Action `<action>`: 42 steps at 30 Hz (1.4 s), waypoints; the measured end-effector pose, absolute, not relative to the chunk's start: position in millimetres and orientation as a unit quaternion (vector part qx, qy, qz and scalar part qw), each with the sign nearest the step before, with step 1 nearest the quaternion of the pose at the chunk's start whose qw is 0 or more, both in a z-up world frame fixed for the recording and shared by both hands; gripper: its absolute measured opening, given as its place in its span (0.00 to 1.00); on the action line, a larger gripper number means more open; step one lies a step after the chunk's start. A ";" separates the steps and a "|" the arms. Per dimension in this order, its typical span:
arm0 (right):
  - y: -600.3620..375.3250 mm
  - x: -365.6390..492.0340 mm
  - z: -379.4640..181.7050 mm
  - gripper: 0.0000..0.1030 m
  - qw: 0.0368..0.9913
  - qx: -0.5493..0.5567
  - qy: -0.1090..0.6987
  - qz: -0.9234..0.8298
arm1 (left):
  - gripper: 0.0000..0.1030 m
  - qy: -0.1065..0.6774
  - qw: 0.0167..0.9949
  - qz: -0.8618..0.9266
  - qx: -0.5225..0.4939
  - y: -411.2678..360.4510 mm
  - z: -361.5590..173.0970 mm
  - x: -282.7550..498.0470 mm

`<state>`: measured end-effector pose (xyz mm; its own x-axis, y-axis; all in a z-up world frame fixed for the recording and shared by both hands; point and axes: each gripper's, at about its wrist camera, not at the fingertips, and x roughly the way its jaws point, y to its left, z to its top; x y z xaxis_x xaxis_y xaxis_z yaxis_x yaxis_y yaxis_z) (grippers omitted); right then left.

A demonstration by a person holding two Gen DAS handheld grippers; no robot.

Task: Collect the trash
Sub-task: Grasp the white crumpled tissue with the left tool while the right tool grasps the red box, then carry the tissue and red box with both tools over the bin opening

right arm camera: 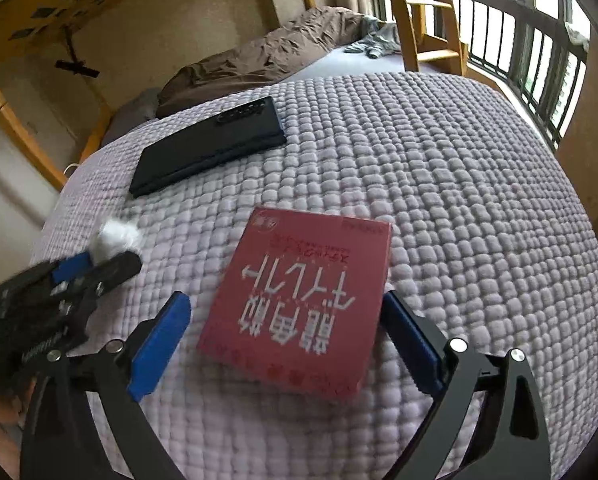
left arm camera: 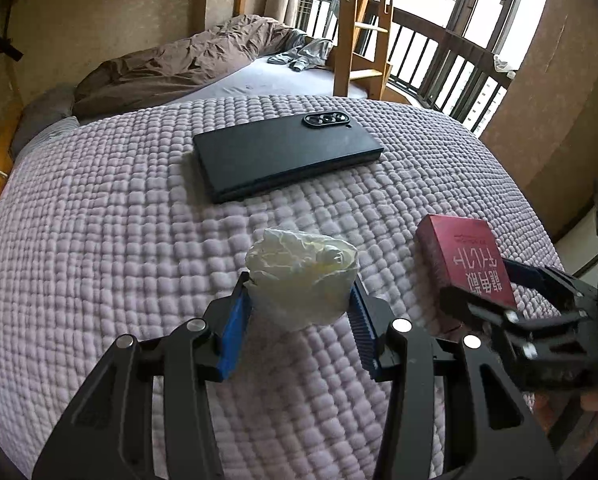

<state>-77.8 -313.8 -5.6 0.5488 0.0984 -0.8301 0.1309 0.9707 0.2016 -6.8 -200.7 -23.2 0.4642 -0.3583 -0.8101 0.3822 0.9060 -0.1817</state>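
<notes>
I am holding my left gripper clenched on a crumpled wad of pale plastic wrap, both blue pads pressing its sides, the wad sitting just over the quilt. In the right wrist view that same gripper is showing at the left edge with the white wad poking out past its tips.

My right gripper is standing released, jaws spread wide, its pads on either side of the red box and neither one touching it. The box is lying flat on the quilt, print upside down to me. From the left wrist view the box is sitting to the right of the wad with the right gripper straddling its near end.

A black phone is lying face down farther off on the quilt, well apart from both; it is showing in the right view too.
</notes>
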 end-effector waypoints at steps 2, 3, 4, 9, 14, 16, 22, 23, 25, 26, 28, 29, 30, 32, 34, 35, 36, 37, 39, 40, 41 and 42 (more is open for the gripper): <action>-312.2 -70.1 -5.9 0.92 0.870 0.120 0.477 -0.012 | 0.47 0.470 0.857 -0.212 0.014 -197.9 -23.1 -10.1; -310.5 -67.5 -5.7 0.91 0.871 0.114 0.477 -0.012 | 0.47 0.470 0.857 -0.211 0.014 -196.9 -22.7 -10.6; -306.8 -65.6 -5.9 0.88 0.874 0.095 0.476 -0.017 | 0.47 0.470 0.858 -0.209 0.013 -195.1 -22.2 -11.9; -301.8 -72.4 -4.7 0.79 0.878 0.074 0.474 0.001 | 0.47 0.468 0.860 -0.204 0.008 -187.8 -17.4 -20.0; -301.0 -104.6 6.8 0.79 0.883 0.084 0.461 0.033 | 0.47 0.467 0.860 -0.206 0.002 -182.1 -11.7 -37.9; -301.2 -118.6 12.0 0.79 0.884 0.088 0.456 0.045 | 0.47 0.470 0.858 -0.207 0.000 -179.8 -10.6 -46.9; -312.5 -156.3 23.9 0.79 0.878 0.141 0.451 0.075 | 0.47 0.479 0.853 -0.207 -0.013 -174.0 -8.0 -76.8; -309.7 -163.9 25.3 0.79 0.877 0.147 0.450 0.079 | 0.47 0.479 0.853 -0.206 -0.013 -173.6 -7.3 -81.1; -309.8 -174.4 28.1 0.79 0.877 0.149 0.449 0.087 | 0.47 0.479 0.854 -0.203 -0.012 -170.5 -6.7 -91.9; -309.8 -180.1 29.6 0.79 0.876 0.151 0.448 0.091 | 0.47 0.480 0.854 -0.202 -0.012 -169.9 -5.7 -95.2; -311.2 -191.0 31.9 0.79 0.874 0.159 0.447 0.102 | 0.47 0.480 0.854 -0.200 -0.015 -167.7 -3.1 -103.9; -310.3 -199.7 33.0 0.79 0.873 0.164 0.446 0.108 | 0.47 0.480 0.854 -0.199 -0.015 -166.6 -2.0 -108.2; -309.9 -205.5 34.0 0.79 0.872 0.166 0.446 0.113 | 0.47 0.480 0.855 -0.197 -0.014 -165.5 -1.0 -112.4; -309.7 -216.3 35.7 0.79 0.872 0.166 0.445 0.118 | 0.47 0.478 0.857 -0.193 -0.011 -165.2 2.6 -121.7; -308.3 -227.4 36.8 0.79 0.871 0.167 0.445 0.125 | 0.47 0.478 0.857 -0.192 -0.007 -163.8 3.7 -132.2; -307.5 -234.9 37.6 0.79 0.870 0.166 0.446 0.129 | 0.47 0.479 0.857 -0.191 -0.005 -163.7 4.2 -137.3; -306.9 -240.3 37.8 0.79 0.869 0.165 0.447 0.132 | 0.47 0.479 0.857 -0.190 -0.002 -163.5 4.5 -142.5; -306.5 -244.4 38.0 0.79 0.868 0.164 0.448 0.135 | 0.47 0.479 0.857 -0.190 0.000 -163.5 4.9 -146.8; -304.9 -254.9 38.1 0.79 0.867 0.161 0.450 0.140 | 0.47 0.481 0.856 -0.191 0.000 -162.5 4.9 -154.6; -304.7 -260.8 37.7 0.79 0.866 0.160 0.452 0.142 | 0.47 0.482 0.855 -0.191 0.000 -161.9 4.8 -159.6; -303.7 -264.3 37.7 0.79 0.865 0.159 0.453 0.143 | 0.47 0.484 0.854 -0.191 0.000 -161.5 4.5 -163.1; -303.8 -269.0 37.4 0.79 0.865 0.159 0.454 0.145 | 0.47 0.485 0.853 -0.191 0.001 -160.6 4.3 -166.9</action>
